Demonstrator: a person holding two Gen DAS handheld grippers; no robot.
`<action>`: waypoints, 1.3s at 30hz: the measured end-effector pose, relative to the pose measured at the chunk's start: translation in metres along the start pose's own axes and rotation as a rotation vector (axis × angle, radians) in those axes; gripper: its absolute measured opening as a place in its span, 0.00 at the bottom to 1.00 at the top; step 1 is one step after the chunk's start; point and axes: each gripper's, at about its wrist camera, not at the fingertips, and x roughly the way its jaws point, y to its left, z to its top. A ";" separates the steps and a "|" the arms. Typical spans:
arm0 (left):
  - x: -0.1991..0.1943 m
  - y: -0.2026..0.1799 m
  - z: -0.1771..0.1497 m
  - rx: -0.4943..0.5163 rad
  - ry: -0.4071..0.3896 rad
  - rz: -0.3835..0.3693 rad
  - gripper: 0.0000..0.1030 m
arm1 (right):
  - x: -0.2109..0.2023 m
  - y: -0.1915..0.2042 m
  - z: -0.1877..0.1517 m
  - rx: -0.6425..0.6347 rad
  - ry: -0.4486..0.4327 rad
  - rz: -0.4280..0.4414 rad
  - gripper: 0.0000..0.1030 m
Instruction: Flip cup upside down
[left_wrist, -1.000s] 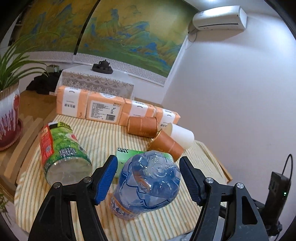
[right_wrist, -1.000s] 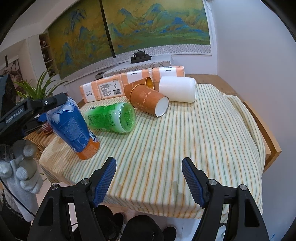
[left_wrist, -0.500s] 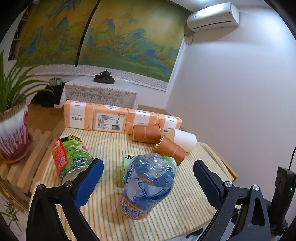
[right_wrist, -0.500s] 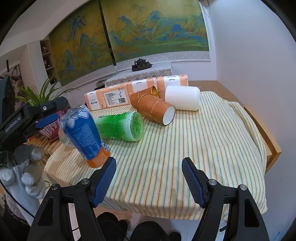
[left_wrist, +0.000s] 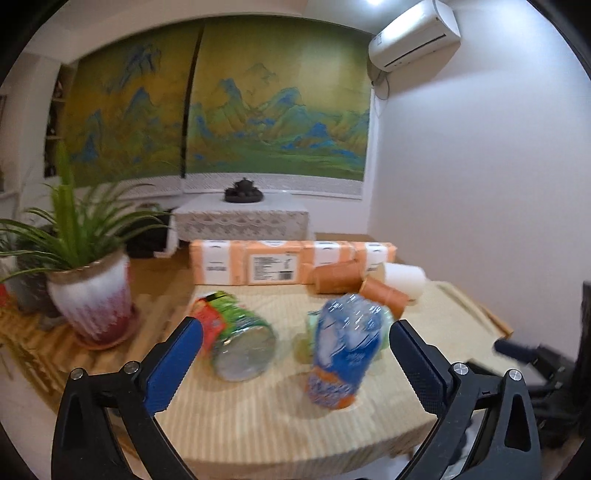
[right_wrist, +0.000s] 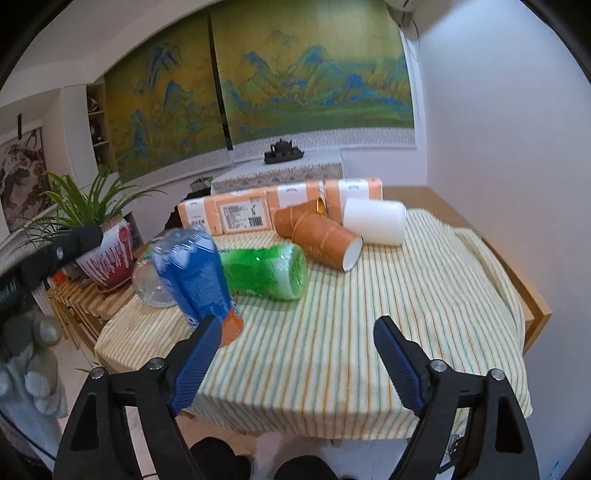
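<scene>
Left gripper (left_wrist: 293, 360) withdrawn, seemingly level

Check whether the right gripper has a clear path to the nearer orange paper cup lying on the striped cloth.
Probably yes. The right gripper is open, and bare striped cloth lies between it and the orange cup, whose open mouth faces it. The green bottle lies off to the left.

A striped woven cloth (right_wrist: 388, 295) is covering the wooden counter (right_wrist: 517, 280). The blue bottle (right_wrist: 199, 273) and green bottle (right_wrist: 266, 273) are showing glossy, clear plastic under shiny printed film. The orange cups (right_wrist: 325, 240) are looking like matt paper, the white cup (right_wrist: 373, 221) smooth and matt. Textured blue pads (right_wrist: 192, 365) are lining the black plastic right gripper (right_wrist: 291, 362).
</scene>
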 end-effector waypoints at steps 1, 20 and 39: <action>-0.005 0.002 -0.004 0.005 0.001 0.013 0.99 | -0.002 0.003 0.000 -0.002 -0.011 -0.002 0.84; -0.048 0.019 -0.036 -0.035 -0.005 0.129 0.99 | -0.048 0.041 -0.008 -0.032 -0.194 -0.106 0.97; -0.051 0.022 -0.038 -0.040 -0.004 0.141 0.99 | -0.058 0.056 -0.007 -0.052 -0.240 -0.150 0.98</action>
